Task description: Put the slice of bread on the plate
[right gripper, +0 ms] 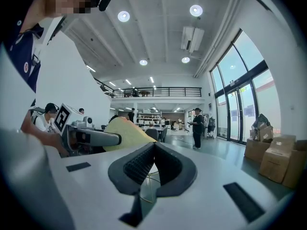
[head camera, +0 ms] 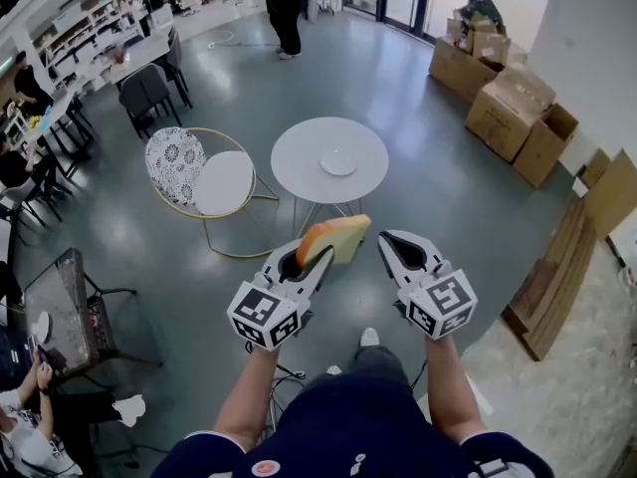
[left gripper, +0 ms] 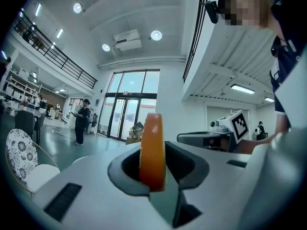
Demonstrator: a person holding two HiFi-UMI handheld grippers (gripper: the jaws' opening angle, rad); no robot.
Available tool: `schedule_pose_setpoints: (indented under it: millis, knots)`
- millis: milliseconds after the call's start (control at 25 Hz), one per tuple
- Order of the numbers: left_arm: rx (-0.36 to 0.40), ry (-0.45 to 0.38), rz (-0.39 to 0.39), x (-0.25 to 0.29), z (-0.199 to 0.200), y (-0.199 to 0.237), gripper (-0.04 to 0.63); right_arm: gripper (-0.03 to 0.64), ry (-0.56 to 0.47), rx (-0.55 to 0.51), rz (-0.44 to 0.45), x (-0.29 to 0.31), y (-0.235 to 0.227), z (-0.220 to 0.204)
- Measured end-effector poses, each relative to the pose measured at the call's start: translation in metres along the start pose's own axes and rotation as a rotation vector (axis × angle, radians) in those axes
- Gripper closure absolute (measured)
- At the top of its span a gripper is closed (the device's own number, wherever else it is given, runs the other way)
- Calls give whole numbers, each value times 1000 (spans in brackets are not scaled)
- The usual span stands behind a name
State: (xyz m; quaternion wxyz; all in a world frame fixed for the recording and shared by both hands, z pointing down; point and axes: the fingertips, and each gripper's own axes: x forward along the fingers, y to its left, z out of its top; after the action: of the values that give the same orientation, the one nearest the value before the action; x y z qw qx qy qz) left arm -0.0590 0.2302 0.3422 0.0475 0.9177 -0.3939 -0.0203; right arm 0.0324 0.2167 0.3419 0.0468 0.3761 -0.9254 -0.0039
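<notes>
A slice of bread (head camera: 336, 239), with an orange crust and a pale yellow face, stands on edge in my left gripper (head camera: 317, 257), which is shut on its lower part. In the left gripper view the bread (left gripper: 152, 138) rises edge-on between the jaws. My right gripper (head camera: 390, 239) is level beside it on the right, shut and empty; in its own view the pads meet at the tip (right gripper: 154, 146), with the bread (right gripper: 127, 133) to the left. Ahead and lower is a round white table (head camera: 299, 157) with a white plate (head camera: 338, 161) on it.
A chair (head camera: 194, 172) with a patterned back and white seat stands left of the table. Cardboard boxes (head camera: 508, 103) are stacked at the right wall, and wooden boards (head camera: 567, 257) lean nearer. A person (head camera: 284, 8) stands far off. A dark table (head camera: 60, 307) is at lower left.
</notes>
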Motion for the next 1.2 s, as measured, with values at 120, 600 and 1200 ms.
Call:
schedule_pose_setpoints:
  millis: [120, 600, 1200]
  knots:
    - [3, -5, 4, 1, 1, 6, 492, 611, -3, -3, 3, 6, -1, 1]
    - [12, -8, 33, 24, 0, 48, 492, 610, -21, -7, 28, 52, -26, 0]
    - [6, 26, 85, 132, -6, 129, 492, 609, -25, 41, 74, 138, -139, -15]
